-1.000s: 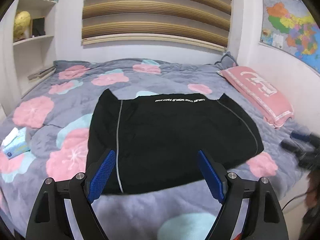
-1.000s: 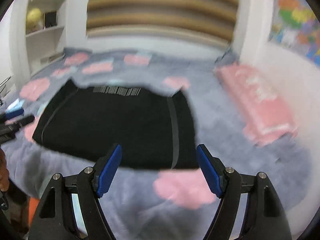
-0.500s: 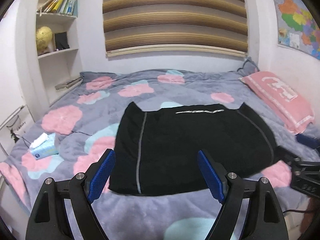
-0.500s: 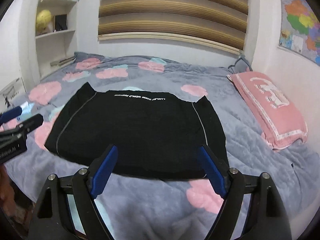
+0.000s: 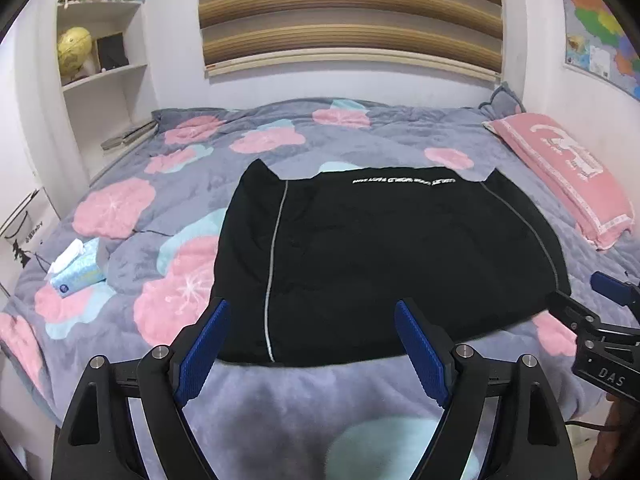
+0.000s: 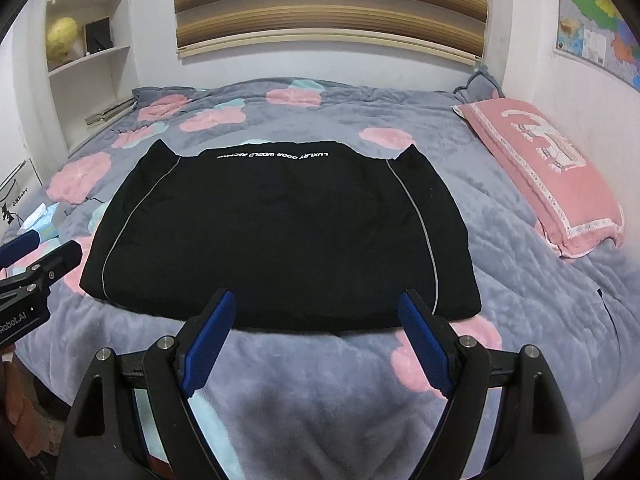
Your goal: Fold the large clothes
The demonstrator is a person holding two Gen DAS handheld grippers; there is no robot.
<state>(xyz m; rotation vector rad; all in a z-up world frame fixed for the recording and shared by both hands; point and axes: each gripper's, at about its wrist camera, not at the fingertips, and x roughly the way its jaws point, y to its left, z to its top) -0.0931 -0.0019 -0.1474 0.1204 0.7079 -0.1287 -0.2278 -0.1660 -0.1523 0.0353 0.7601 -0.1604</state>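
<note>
A large black garment [image 5: 384, 264] with grey piping and white lettering lies flat and folded on the bed; it also shows in the right wrist view [image 6: 280, 232]. My left gripper [image 5: 312, 320] is open and empty, above the bed's near edge, just short of the garment's near-left hem. My right gripper [image 6: 316, 312] is open and empty, over the near hem towards the right. Each gripper shows at the edge of the other's view: the right one [image 5: 600, 320] and the left one [image 6: 28, 272].
The bed has a grey blanket with pink and blue flowers [image 5: 120, 208]. A pink pillow [image 6: 540, 176] lies along the right wall. A tissue pack [image 5: 76, 268] lies on the left of the bed. White shelves [image 5: 100, 72] stand at the left.
Both grippers have pulled back and steadied, so that the garment sits farther away and centred. Both stay open. The garment has not moved.
</note>
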